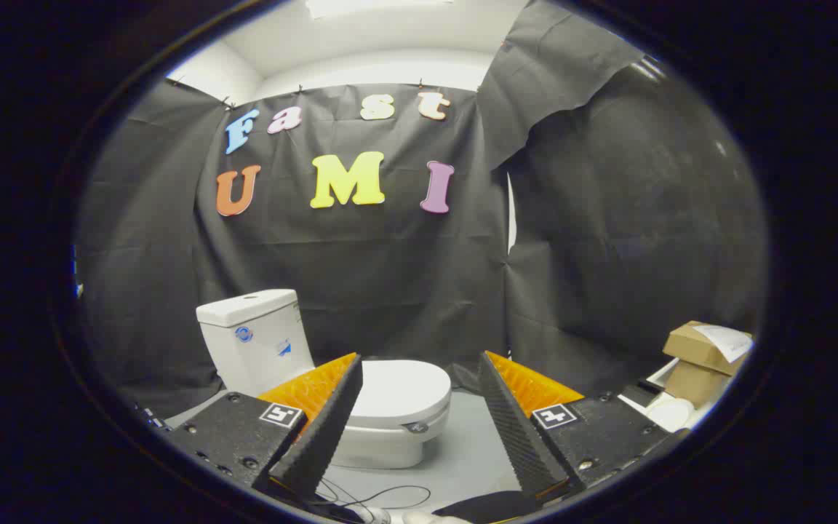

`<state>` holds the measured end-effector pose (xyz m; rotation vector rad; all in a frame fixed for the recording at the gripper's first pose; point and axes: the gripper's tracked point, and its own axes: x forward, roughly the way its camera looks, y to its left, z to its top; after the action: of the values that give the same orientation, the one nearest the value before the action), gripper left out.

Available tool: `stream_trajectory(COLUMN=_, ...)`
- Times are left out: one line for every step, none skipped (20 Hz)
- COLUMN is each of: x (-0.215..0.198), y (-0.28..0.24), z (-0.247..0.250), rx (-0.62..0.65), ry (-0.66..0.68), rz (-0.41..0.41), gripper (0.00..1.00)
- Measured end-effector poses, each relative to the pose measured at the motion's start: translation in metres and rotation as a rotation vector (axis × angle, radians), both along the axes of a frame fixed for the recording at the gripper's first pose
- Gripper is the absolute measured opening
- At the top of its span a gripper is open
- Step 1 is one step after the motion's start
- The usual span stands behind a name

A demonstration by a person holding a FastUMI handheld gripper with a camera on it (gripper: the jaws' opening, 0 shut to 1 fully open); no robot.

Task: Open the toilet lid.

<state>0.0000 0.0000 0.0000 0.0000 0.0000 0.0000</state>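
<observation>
Task not begun. Toilet lid [398,389] down flat on bowl, beyond fingers, toward left one. Gripper [419,375] spread wide, grasping nothing, well apart from lid. Left: approach, catch front edge, lift toward tank [255,338].

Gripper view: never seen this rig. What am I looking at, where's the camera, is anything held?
The camera is a fisheye that rides on a handheld two-finger gripper and looks forward along its fingers; a person carries it, there is no robot arm. The two wedge shapes at the bottom are those fingers, spread apart and holding nothing. Beyond them, on the grey floor, stands a white toilet with its lid down and its tank behind it, against the black cloth wall. Past the right finger sit cardboard boxes. A thin cable lies on the floor between the fingers.
</observation>
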Motion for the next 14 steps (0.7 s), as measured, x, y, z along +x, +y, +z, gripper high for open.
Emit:
stream_trajectory(x=-0.001, y=0.0, z=-0.006, rx=-0.01, ry=0.005, rz=0.004, gripper=1.0)
stream_trajectory(x=-0.002, y=-0.002, z=-0.009, rx=-0.016, ry=0.012, rz=0.002, gripper=1.0)
stream_trajectory(x=-0.004, y=-0.005, z=-0.01, rx=-0.014, ry=0.011, rz=0.002, gripper=1.0)
stream_trajectory(x=-0.006, y=-0.007, z=-0.007, rx=-0.001, ry=0.0, rz=0.002, gripper=1.0)
stream_trajectory(x=-0.006, y=-0.007, z=-0.006, rx=0.008, ry=-0.005, rz=0.003, gripper=1.0)
stream_trajectory(x=-0.006, y=-0.009, z=-0.005, rx=0.005, ry=-0.009, rz=-0.002, gripper=1.0)
stream_trajectory(x=-0.005, y=-0.01, z=-0.007, rx=0.0, ry=-0.008, rz=-0.005, gripper=0.99)
stream_trajectory(x=-0.005, y=-0.01, z=-0.005, rx=0.002, ry=-0.007, rz=-0.003, gripper=0.99)
stream_trajectory(x=-0.004, y=-0.009, z=-0.002, rx=0.007, ry=-0.01, rz=-0.002, gripper=1.0)
stream_trajectory(x=-0.003, y=-0.009, z=0.0, rx=0.009, ry=-0.01, rz=-0.001, gripper=1.0)
stream_trajectory(x=-0.002, y=-0.008, z=0.0, rx=0.006, ry=-0.004, rz=-0.004, gripper=1.0)
stream_trajectory(x=0.0, y=-0.007, z=0.001, rx=0.002, ry=-0.002, rz=-0.005, gripper=0.99)
stream_trajectory(x=0.0, y=-0.006, z=0.002, rx=-0.002, ry=0.0, rz=-0.007, gripper=0.99)
stream_trajectory(x=0.003, y=-0.004, z=0.004, rx=-0.008, ry=-0.002, rz=-0.007, gripper=0.99)
